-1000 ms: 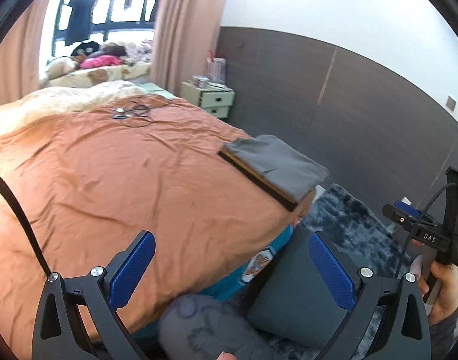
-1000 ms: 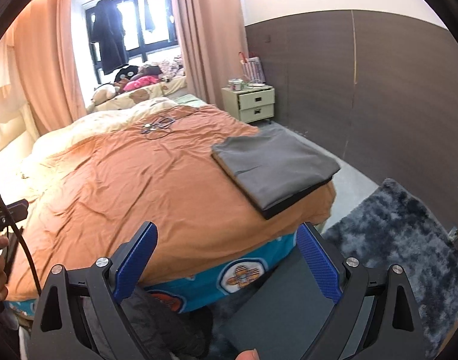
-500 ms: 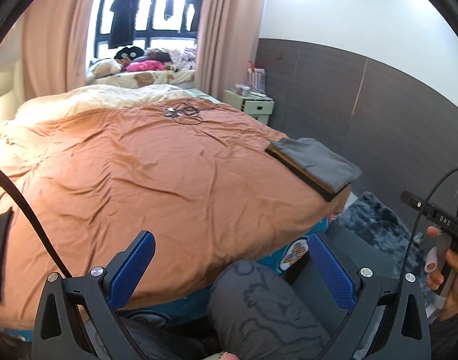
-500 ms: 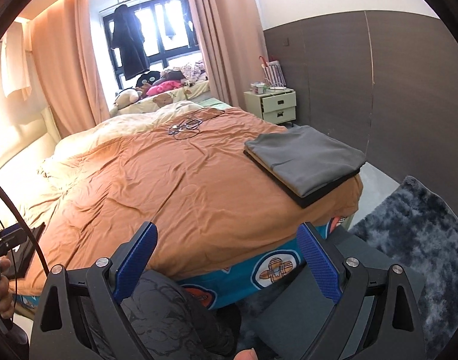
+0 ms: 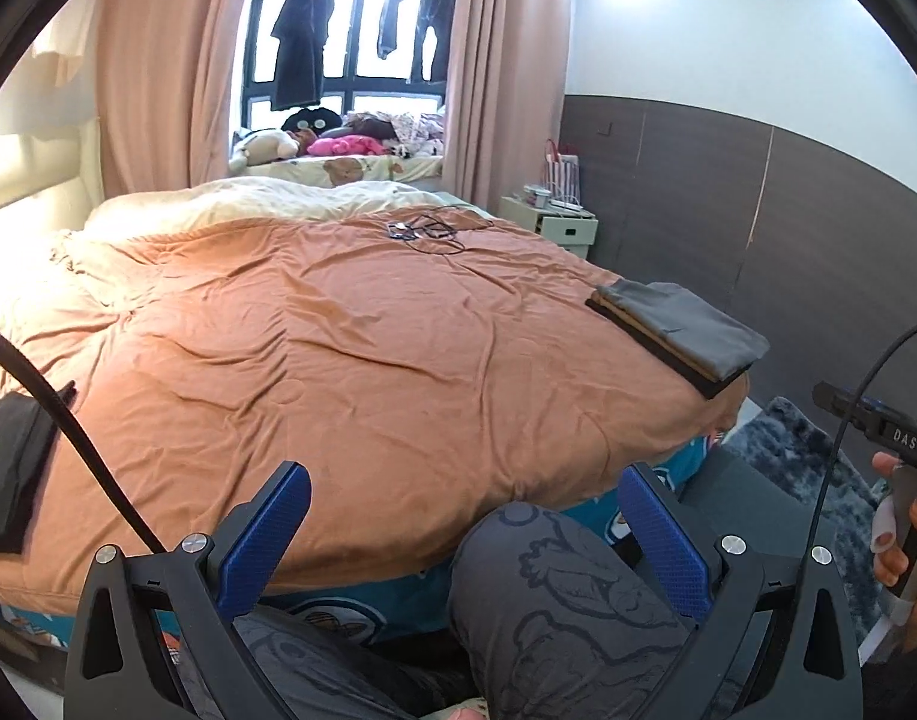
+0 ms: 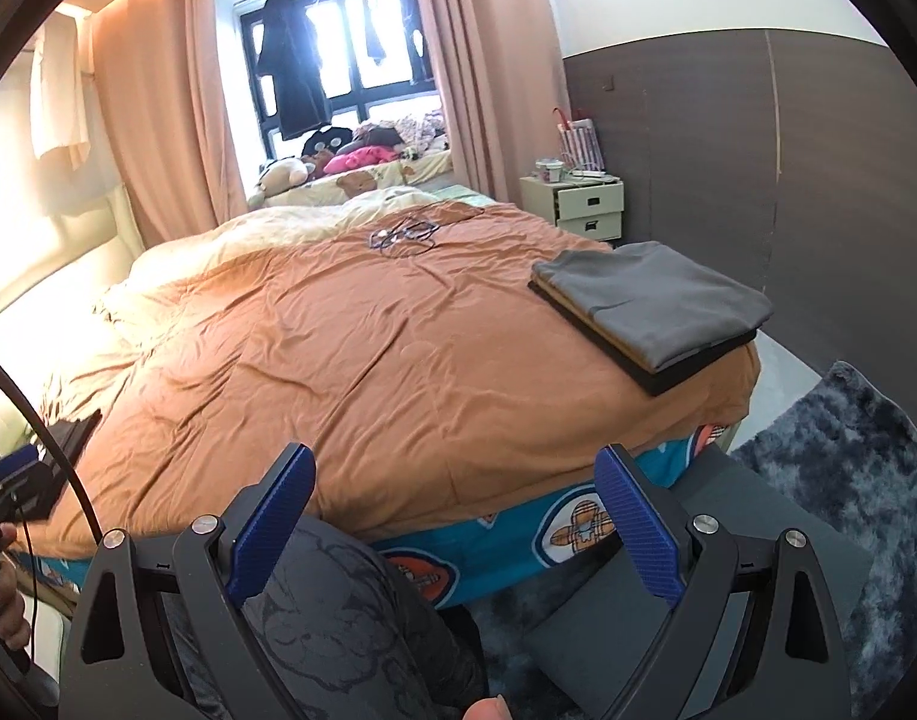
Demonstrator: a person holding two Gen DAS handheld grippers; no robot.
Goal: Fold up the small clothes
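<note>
A stack of folded clothes (image 5: 680,330) (image 6: 650,306), grey on top with tan and black layers under it, lies at the bed's right front corner. A folded black garment (image 5: 8,468) (image 6: 62,450) rests at the bed's left edge. My left gripper (image 5: 467,525) is open and empty, held low in front of the bed above the person's knee (image 5: 548,594). My right gripper (image 6: 455,504) is also open and empty, facing the bed from the front. In the left wrist view, the right gripper's handle (image 5: 896,438) shows at the right, in a hand.
The orange duvet (image 5: 338,360) (image 6: 368,354) covers the bed. Tangled cables (image 5: 428,231) (image 6: 401,234) lie near its far side. A bedside drawer unit (image 6: 584,207) stands against the dark wall. A shaggy blue-grey rug (image 6: 848,468) and a grey cushion (image 6: 698,588) lie on the floor.
Both grippers have tilted up and pulled back, so more of the bed and window shows. The left view swung left, away from the folded stack. The black garment at the left came into view.
</note>
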